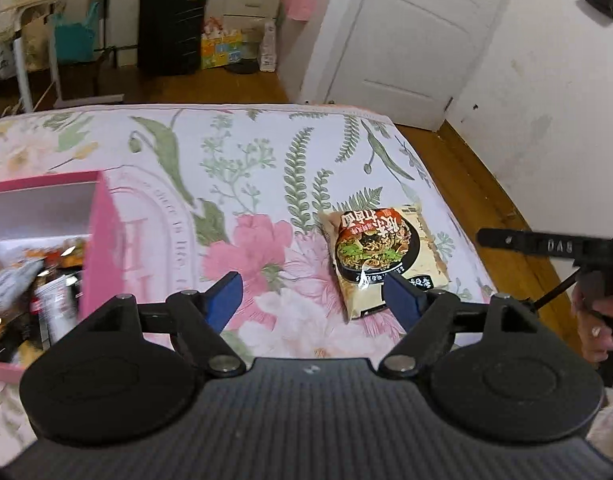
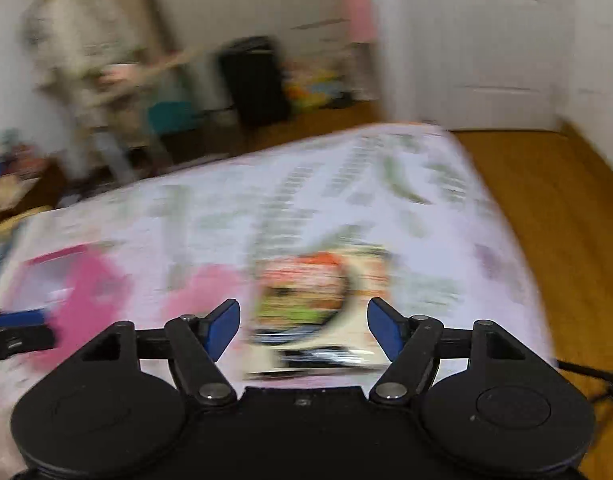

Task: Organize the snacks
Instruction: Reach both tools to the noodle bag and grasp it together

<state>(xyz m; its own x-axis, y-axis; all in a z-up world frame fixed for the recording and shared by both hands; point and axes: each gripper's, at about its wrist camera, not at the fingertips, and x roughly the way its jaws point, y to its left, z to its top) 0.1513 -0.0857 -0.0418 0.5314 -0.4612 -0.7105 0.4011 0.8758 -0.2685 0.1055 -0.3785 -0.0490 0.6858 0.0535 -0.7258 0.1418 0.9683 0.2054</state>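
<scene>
Right now the noodle packet (image 1: 380, 258) lies flat on my floral bedspread (image 1: 242, 152), right of the pink box (image 1: 100, 240). Both my left tongs (image 1: 312, 298) and right tongs (image 2: 303, 330) stand apart, empty.

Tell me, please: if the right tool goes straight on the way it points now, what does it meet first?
Most likely the noodle packet lying on the floral bedsheet. It sits between the open fingers of the right tool, just ahead. The picture is blurred, so depth is uncertain.
</scene>
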